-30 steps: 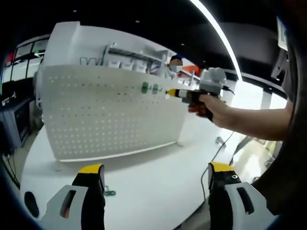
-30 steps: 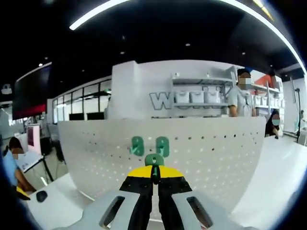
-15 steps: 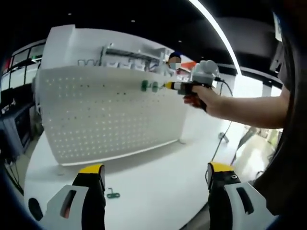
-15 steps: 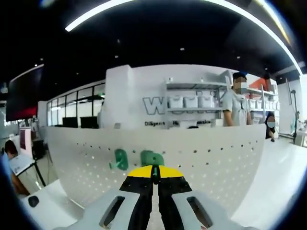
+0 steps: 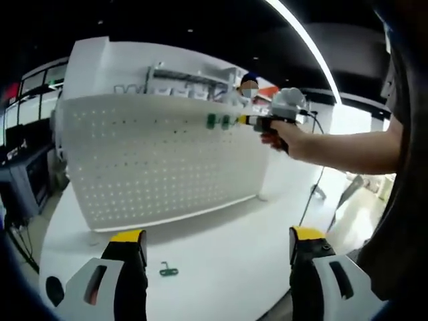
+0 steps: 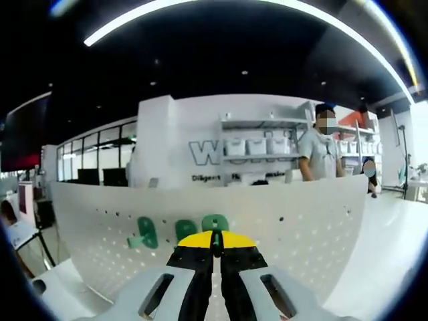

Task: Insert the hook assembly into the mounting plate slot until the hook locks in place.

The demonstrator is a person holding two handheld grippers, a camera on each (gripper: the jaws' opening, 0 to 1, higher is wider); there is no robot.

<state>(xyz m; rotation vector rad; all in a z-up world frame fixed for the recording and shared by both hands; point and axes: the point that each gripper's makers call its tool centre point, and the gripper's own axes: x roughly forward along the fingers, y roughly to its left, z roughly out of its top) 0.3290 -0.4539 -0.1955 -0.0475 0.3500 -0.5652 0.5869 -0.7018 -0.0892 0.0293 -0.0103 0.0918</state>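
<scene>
Left gripper view, nearest first: your left gripper (image 5: 214,251) sits low over the white table (image 5: 227,234), yellow-tipped jaws spread wide apart with nothing between them. A small green hook (image 5: 168,271) lies flat on the table just beyond the left jaw, clear of it. Behind that, the white pegboard (image 5: 154,160) stands upright on the table. Near its top edge two green hooks (image 5: 219,121) hang side by side. Your right hand (image 5: 284,137) reaches in from the right, holding the right gripper with its tip against the board, just beside those two hooks.

Right gripper view, nearest first: your right gripper (image 6: 216,241) has its jaws clenched on a thin green piece, the hook assembly (image 6: 215,225), whose rounded green head shows just above the jaw tips, at the pegboard face (image 6: 287,227). Whether it is seated in a hole you cannot tell from here. Left of it, two more green hooks (image 6: 164,232) are mounted on the board. Beyond the board: a white wall with shelves and grey lettering (image 6: 227,150), and a person (image 6: 319,157) in a grey shirt standing at right.
</scene>
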